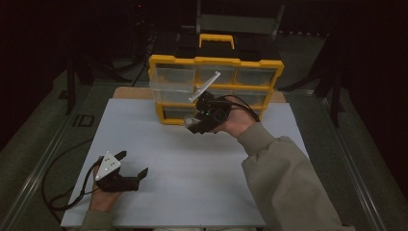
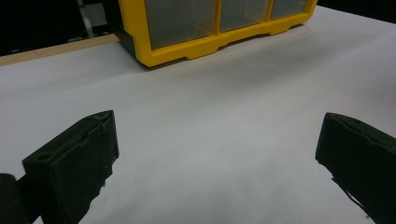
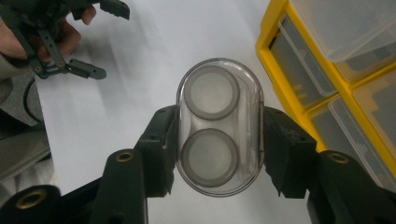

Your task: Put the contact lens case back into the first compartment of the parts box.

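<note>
My right gripper [image 3: 217, 149] is shut on a clear oval case [image 3: 219, 126] that holds two grey-rimmed round discs. In the high view the right gripper [image 1: 195, 124] hovers just in front of the yellow drawer organiser [image 1: 214, 86], near its lower left drawers, with the case [image 1: 189, 122] at its tip. One clear drawer [image 1: 171, 84] at the upper left of the organiser is pulled out. My left gripper [image 1: 132, 163] rests open on the white board [image 1: 159, 159] at the front left, with nothing between its fingers [image 2: 74, 161].
The organiser [image 2: 205, 28] has a black lid and a yellow handle [image 1: 216, 39]. Bare wooden table edge [image 1: 132, 92] shows behind the board. Dark floor and metal rails flank the table. Cables [image 1: 62, 187] trail off the left side.
</note>
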The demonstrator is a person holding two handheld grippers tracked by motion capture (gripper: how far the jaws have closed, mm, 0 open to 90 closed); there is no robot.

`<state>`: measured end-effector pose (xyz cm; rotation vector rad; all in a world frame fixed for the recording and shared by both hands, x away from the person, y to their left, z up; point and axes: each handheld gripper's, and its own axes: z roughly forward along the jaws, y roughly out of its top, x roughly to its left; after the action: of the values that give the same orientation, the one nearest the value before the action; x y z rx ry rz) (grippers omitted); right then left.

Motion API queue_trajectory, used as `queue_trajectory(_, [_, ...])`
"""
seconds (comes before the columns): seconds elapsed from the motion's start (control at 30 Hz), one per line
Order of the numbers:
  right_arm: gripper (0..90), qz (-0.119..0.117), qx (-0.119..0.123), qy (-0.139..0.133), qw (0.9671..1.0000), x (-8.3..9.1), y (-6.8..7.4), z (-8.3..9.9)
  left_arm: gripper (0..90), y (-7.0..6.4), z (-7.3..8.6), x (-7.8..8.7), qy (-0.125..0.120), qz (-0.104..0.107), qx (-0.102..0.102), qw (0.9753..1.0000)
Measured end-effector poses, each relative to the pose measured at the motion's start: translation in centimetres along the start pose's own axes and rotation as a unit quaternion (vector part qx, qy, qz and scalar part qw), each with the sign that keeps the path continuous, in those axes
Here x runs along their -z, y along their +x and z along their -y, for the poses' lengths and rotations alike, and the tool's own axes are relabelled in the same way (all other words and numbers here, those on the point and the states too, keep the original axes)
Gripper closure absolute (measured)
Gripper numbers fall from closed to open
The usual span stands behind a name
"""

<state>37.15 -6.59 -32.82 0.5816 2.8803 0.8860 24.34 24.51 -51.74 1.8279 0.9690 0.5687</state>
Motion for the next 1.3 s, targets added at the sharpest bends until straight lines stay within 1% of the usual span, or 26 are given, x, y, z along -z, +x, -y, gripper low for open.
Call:
queue_trajectory(0.23, [48.7, -0.003, 0.001, -0.009, 1.0, 0.7, -0.1, -0.7, 0.3, 0.0, 0.0, 0.1, -0.002, 0.0, -0.002, 1.0])
queue_trajectory(0.53, [48.7, 0.001, 0.004, -0.018, 0.9998, 1.5, -0.2, -1.5, 0.3, 0.0, 0.0, 0.1, -0.002, 0.001, -0.002, 1.0])
queue_trajectory(0.73, [48.7, 0.001, 0.0, -0.022, 0.9998, 2.1, -0.4, -2.2, 0.3, 0.1, 0.0, 0.1, -0.003, 0.001, -0.003, 1.0])
queue_trajectory(0.87, [48.7, 0.002, 0.002, -0.025, 0.9997, 2.4, -0.5, -2.6, 0.3, 0.1, 0.0, 0.1, -0.004, 0.001, -0.002, 1.0])
queue_trajectory(1.1, [48.7, 0.005, -0.001, -0.028, 0.9996, 3.1, -0.7, -3.2, 0.3, 0.1, 0.0, 0.1, -0.005, 0.002, -0.001, 1.0])
queue_trajectory(1.13, [48.7, 0.007, -0.004, -0.031, 0.9995, 3.4, -0.9, -3.5, 0.3, 0.1, 0.0, 0.0, -0.005, 0.002, -0.001, 1.0])
queue_trajectory(1.3, [48.7, 0.008, -0.009, -0.035, 0.9993, 3.8, -1.2, -3.8, 0.3, 0.1, 0.0, 0.0, -0.006, 0.002, -0.001, 1.0])
